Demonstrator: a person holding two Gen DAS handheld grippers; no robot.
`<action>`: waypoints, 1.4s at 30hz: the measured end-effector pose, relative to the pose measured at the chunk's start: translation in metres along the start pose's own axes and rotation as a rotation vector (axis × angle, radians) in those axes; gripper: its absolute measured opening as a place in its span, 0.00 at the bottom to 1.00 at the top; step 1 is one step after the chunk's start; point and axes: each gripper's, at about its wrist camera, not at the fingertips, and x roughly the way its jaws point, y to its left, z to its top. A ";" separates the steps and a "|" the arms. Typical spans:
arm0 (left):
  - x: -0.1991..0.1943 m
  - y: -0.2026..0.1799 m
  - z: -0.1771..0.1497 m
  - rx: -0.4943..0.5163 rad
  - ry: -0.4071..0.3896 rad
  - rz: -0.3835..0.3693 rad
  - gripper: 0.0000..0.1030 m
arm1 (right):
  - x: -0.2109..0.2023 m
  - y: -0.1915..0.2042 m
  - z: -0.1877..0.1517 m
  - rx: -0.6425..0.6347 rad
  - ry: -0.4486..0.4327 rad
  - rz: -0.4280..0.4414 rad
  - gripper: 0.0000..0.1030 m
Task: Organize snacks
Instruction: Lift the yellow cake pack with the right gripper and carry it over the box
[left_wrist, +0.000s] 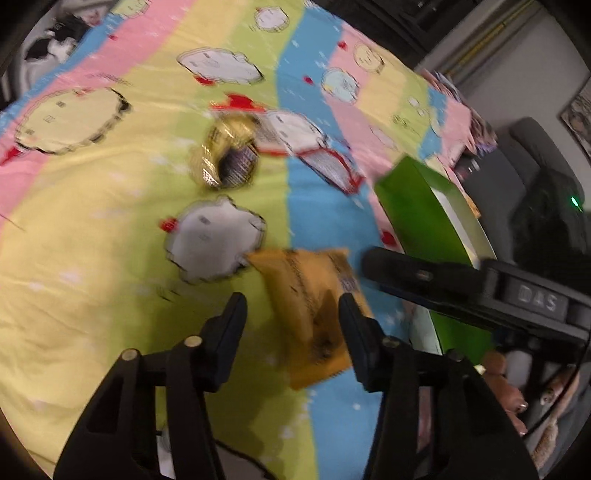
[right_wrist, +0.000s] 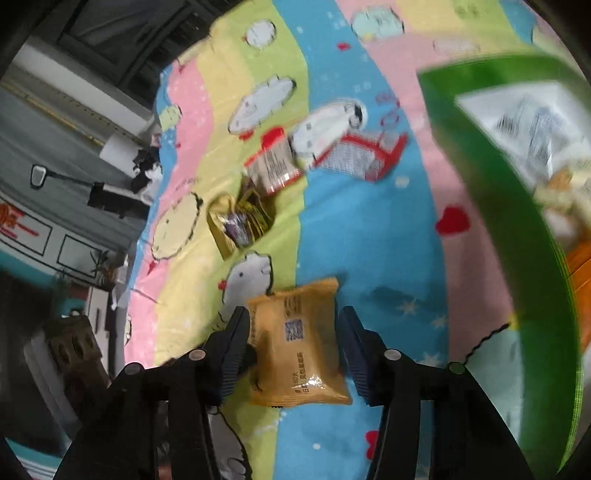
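Fingers (right_wrist: 236, 343) of the right gripper (right_wrist: 292, 321) stand narrow around an orange snack packet (right_wrist: 295, 343), gripping it by its long edges just above the bed, the packet sharp in the right wrist view while everything behind it blurs. The left gripper (left_wrist: 293, 314) points down at the same packet from the other side. Its fingers (left_wrist: 231, 325) are narrow too, but one is clear of the wrapper with sheet showing between, so it appears to hold nothing. Beneath both spreads the bed sheet (left_wrist: 92, 221), striped pink, yellow, green and blue and printed with cartoon animals. A green box (left_wrist: 417, 206) stands open at the right, tilted, with what look like wrappers already inside. Farther up the bed lie two red-and-white packets (right_wrist: 273, 162) (right_wrist: 354, 158), close together, and just below them a gold packet (right_wrist: 240, 218) with dark contents showing. The step in hand looks to be carrying the orange packet across to the box. Done well, that means keeping the squeeze on the crimped edges, not the soft middle, lifting high enough to clear the near wall, and letting go only once the packet is well over the opening. The left gripper would best draw aside so the two do not collide.
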 end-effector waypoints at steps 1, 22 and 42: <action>0.006 -0.003 -0.002 0.001 0.021 -0.016 0.43 | 0.005 0.000 -0.002 0.001 0.019 -0.006 0.47; -0.042 -0.085 0.012 0.181 -0.228 -0.083 0.39 | -0.076 0.026 -0.004 -0.151 -0.225 -0.044 0.46; 0.014 -0.233 0.031 0.433 -0.214 -0.224 0.39 | -0.195 -0.086 0.014 0.042 -0.507 -0.086 0.46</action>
